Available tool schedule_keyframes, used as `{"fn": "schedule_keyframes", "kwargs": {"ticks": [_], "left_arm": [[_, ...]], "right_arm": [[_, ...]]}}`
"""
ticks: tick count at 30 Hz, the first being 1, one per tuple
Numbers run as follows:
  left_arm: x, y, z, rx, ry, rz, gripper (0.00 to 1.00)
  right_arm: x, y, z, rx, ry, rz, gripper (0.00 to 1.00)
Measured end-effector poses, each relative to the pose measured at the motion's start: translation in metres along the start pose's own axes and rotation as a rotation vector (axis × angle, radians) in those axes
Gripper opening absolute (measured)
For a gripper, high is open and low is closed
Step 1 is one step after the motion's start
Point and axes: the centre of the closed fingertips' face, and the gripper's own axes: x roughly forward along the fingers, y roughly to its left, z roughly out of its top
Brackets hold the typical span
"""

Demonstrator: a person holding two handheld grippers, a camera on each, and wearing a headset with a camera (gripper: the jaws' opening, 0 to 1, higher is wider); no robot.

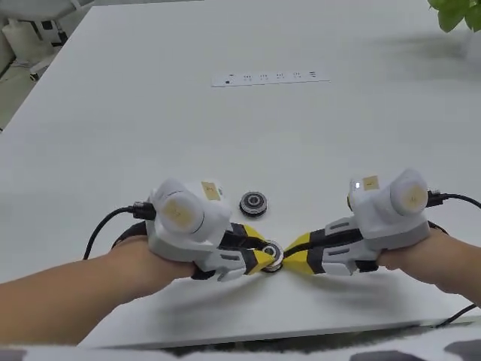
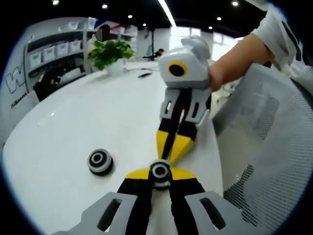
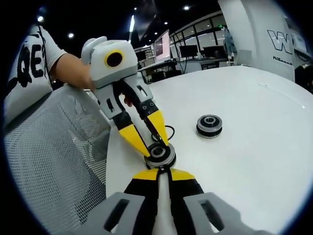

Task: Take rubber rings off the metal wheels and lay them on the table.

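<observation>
Held wheel point(image 3: 161, 153) sits at the near edge of the bench point(image 1: 225, 135), right in front of the person, with both tongs meeting on it from opposite sides

Left tongs point(image 1: 261, 260): jaws spread just enough to clamp the wheel across its rim, one yellow tip on each side, so gripping the wheel. Right tongs point(image 3: 159, 172): jaws pressed together, tips touching the wheel's near rim. Can't tell if a lip of the rubber ring point(image 3: 171, 159) is caught between them

Key relation: the wheel lies dead ahead of the right tongs, at their tips. Its flat face is turned up toward the head view, so the axle runs roughly vertical. The two tools line up nose to nose along the bench edge. Judgement: the left holds and the right peels, so the ring has to be pulled outward and up off the rim, away from the left tips

Wheel: small disc with a shiny metal hub, concentric rings on its face and a dark matte band round the outside. Ring looks still seated, step not done

Second wheel point(image 1: 253, 203) lies flat on the bench just beyond the left tool, apart from both tongs, with its dark band on too. Bench is white, smooth and slightly glossy. A white power strip point(image 1: 269, 77) lies well beyond, mid-bench. No loose rings seen on the bench
</observation>
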Motion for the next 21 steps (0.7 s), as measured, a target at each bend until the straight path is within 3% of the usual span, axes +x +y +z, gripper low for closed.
{"fn": "schedule_keyframes", "kwargs": {"ticks": [5, 13, 21], "left_arm": [[0.0008, -0.0005, 0.0001, -0.005, -0.005, 0.013, 0.14], [0.0024, -0.0009, -0.0009, 0.038, 0.013, 0.032, 0.13], [0.0035, -0.0019, -0.0008, 0.03, 0.015, 0.034, 0.13]], "right_arm": [[-0.0005, -0.0022, -0.0007, 0.064, -0.016, 0.004, 0.01], [-0.0006, -0.0032, -0.0002, 0.149, -0.01, -0.001, 0.0], [-0.0019, 0.0019, -0.001, 0.188, -0.018, 0.002, 0.0]]}}
